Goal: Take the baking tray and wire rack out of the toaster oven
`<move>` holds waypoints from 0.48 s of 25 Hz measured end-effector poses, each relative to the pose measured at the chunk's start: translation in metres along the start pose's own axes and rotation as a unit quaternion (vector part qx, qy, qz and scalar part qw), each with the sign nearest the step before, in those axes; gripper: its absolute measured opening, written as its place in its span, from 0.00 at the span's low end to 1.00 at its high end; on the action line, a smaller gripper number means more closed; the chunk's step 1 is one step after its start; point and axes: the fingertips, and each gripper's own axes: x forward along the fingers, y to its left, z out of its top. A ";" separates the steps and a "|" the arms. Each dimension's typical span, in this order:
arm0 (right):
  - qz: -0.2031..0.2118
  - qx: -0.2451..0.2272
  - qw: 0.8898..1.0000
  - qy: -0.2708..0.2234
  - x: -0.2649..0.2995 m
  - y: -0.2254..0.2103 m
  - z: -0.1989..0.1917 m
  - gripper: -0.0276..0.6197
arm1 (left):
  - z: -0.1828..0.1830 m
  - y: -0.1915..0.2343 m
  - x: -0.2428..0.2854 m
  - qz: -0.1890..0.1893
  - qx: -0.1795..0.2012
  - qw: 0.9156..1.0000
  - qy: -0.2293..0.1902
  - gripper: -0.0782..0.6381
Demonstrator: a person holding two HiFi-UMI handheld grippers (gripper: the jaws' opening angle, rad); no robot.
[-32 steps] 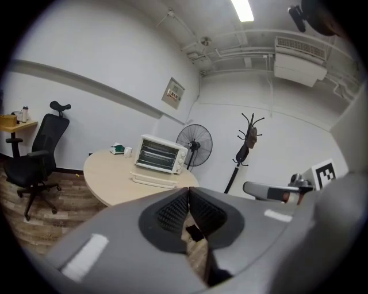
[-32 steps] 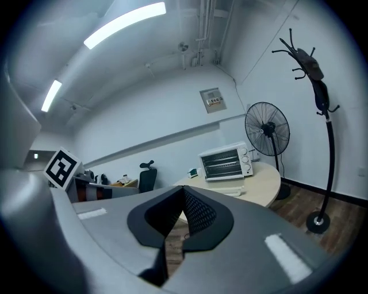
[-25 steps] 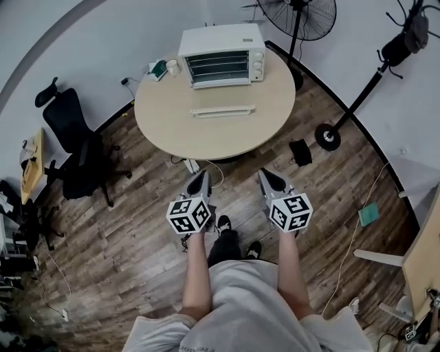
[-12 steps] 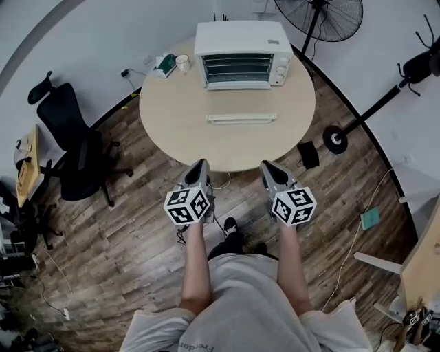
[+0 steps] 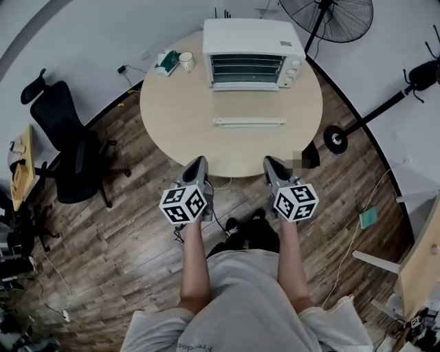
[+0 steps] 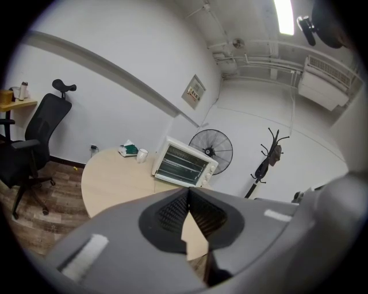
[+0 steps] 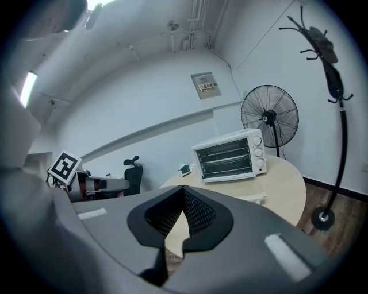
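Note:
The white toaster oven stands at the far side of the round beige table. Through its front I see wire shelves; I cannot make out a baking tray. A white bar lies on the table in front of it; whether it is the handle of a let-down glass door I cannot tell. My left gripper and right gripper hang side by side at the table's near edge, both shut and empty, far from the oven. The left gripper view shows the oven, and so does the right gripper view.
A white cup and a green-and-white packet sit left of the oven. A black office chair stands left of the table. A standing fan, a round stand base and a black object are on the right.
The person has walked up to the table, so table and oven sit closer and more centred. Both grippers have come from over the floor to the table's near edge, still shut.

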 end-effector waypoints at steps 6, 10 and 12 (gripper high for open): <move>-0.019 0.035 0.999 0.018 0.029 -0.015 -0.013 0.04 | 0.001 0.020 0.014 0.007 -0.004 1.000 0.002 0.19; -0.016 0.052 0.998 0.009 0.056 -0.023 -0.004 0.04 | 0.011 0.030 0.034 0.001 -0.001 1.000 0.006 0.19; -0.010 0.048 0.999 0.009 0.073 -0.027 0.002 0.04 | 0.019 0.033 0.051 -0.004 0.000 1.000 0.006 0.19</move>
